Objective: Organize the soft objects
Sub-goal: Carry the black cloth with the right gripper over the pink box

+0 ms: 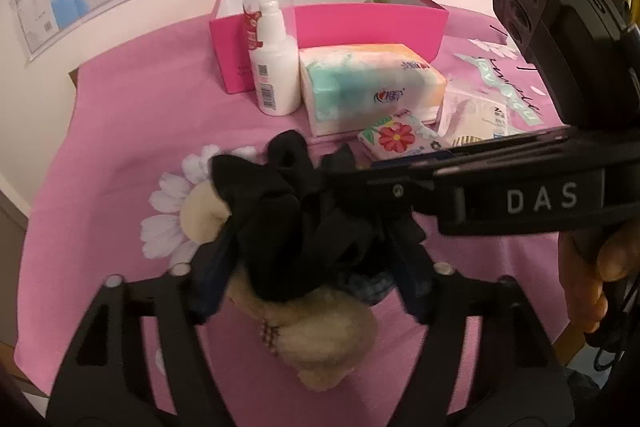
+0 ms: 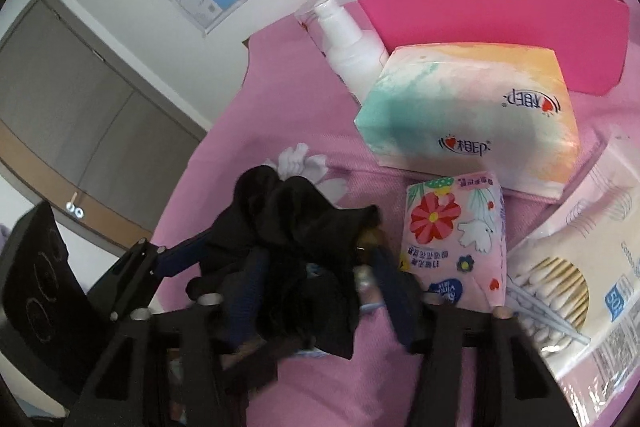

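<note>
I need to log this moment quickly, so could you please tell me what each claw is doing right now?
Left claw: closed on the black cloth, above a beige plush toy.
Right claw: closed on the same black cloth.

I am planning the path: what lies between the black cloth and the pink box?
In the left wrist view, between black cloth and pink box: tissue pack, with a white bottle alongside.

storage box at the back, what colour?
Hot pink outside, white inside: the storage box shows best in the left wrist view.
</note>
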Tool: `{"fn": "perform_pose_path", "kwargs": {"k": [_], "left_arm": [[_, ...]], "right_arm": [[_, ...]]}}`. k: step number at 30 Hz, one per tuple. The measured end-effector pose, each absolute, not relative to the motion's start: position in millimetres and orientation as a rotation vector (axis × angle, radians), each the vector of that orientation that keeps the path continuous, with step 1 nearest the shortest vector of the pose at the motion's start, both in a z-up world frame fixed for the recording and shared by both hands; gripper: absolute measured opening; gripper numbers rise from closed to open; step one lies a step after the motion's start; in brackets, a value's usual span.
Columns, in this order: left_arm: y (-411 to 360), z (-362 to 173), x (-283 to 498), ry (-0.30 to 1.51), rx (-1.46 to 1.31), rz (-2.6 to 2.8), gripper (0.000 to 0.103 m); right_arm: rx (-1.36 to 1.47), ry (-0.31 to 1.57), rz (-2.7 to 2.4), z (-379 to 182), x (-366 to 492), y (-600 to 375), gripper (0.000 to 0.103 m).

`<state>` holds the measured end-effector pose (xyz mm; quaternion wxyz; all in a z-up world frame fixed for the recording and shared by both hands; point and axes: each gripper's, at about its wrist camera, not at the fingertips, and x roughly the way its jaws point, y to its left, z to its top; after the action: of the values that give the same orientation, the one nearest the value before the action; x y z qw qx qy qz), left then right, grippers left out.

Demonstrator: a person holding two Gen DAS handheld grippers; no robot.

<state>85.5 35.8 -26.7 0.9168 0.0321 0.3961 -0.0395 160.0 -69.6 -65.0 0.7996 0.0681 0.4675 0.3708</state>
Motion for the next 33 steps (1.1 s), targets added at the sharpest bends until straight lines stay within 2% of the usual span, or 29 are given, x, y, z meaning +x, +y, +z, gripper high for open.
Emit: {"fn": "perform_pose_path", "kwargs": {"k": [1,3,4,6,9,15,16,33], "left_arm": [[35.3,-26.2,85.1,0.810,0.068,-0.083,0.064],[34.0,-26.2,85.4,0.811,0.071,-0.090,0.052],[34.4,-25.3,85.3,0.808,0.066,-0.096,0.049],[36.3,-23.0,83.8,0.804,0.048,-0.113,0.036],[39.4,-18.7,81.5,0.795,0.021,-0.127,0.025],[42.4,-3.0,77.2,0.752,-0.003,-0.143,0.020],[42.1,1.0,75.8,0.740,-0.006,-0.150,0.020],[43.3,50.6,72.5,0.613,-0.012,-0.184,0.019]], "right_arm": [[0.136,0.999,0.796,-64.8,160.0,-68.9,0.029],[0.129,0.985,0.801,-62.8,159.3,-68.1,0.015],[0.132,0.987,0.816,-61.8,159.6,-67.4,0.012],[0.118,0.986,0.818,-60.5,158.4,-66.0,0.010],[0.130,0.976,0.823,-57.4,159.0,-62.8,0.008],[0.162,0.937,0.846,-43.4,156.6,-69.4,0.006],[0.168,0.931,0.847,-41.3,156.6,-70.5,0.002],[0.254,0.811,0.907,4.0,147.9,-91.3,0.004]]}}
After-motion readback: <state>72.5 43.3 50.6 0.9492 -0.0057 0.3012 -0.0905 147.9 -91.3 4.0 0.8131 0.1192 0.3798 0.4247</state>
